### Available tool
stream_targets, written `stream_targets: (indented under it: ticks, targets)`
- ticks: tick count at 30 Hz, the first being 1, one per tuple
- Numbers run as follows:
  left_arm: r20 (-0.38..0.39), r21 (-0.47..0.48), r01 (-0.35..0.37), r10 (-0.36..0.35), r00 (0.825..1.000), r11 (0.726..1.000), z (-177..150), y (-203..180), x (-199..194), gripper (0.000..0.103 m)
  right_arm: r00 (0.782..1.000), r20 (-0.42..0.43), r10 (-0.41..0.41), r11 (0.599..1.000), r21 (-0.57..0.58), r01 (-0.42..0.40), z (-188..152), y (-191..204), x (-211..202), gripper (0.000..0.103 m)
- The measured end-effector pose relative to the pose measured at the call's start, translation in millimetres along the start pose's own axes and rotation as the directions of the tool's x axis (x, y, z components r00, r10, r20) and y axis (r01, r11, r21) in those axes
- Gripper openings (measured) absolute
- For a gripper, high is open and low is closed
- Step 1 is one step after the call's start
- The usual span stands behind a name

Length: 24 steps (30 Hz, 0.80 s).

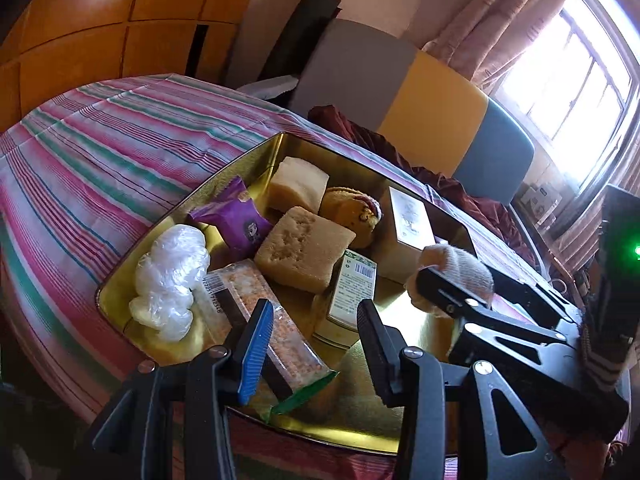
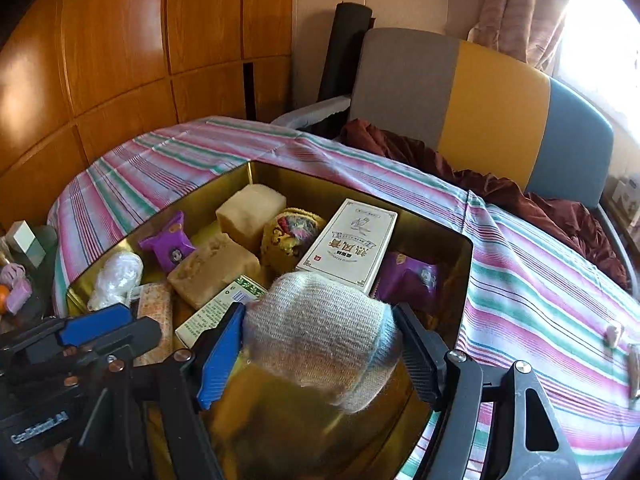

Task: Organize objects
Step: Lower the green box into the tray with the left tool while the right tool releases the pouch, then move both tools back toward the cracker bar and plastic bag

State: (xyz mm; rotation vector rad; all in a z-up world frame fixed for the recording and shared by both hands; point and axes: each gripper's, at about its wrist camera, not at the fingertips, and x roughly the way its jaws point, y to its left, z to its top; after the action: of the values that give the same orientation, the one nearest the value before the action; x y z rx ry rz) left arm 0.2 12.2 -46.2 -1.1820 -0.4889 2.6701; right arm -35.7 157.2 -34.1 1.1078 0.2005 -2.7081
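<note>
Between my right hand-held gripper [image 2: 320, 344] pads sits a clamped knitted sock [image 2: 320, 328] above the gold tin [image 2: 360, 188], while my left hand-held gripper [image 1: 316, 344] hangs apart, empty.

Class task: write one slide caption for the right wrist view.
Right gripper holds a knitted sock over a gold tin of sponges, boxes and snack packets.

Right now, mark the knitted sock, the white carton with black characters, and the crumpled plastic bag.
knitted sock [image 2: 320, 320], right wrist view, middle of its bunched body.
white carton [image 2: 352, 240], right wrist view, centre of its printed top face.
crumpled plastic bag [image 1: 168, 280], left wrist view, middle of the wad.
</note>
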Motion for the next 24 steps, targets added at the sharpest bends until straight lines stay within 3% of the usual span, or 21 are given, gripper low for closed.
stream_targets:
  ticks: [7, 24]
  targets:
    - [0.009, 0.008, 0.004, -0.004, 1.000, 1.000, 2, -3, -2, 0.044, 0.999, -0.054, -0.004, 0.999, 0.044, 0.007, -1, -5, 9, 0.077]
    - [-0.008, 0.039, 0.014, -0.014, 1.000, 0.999, -4, -16, -2, 0.044, 0.999, -0.020, -0.030, 0.994, 0.104, 0.032, -2, -22, -16, 0.079]
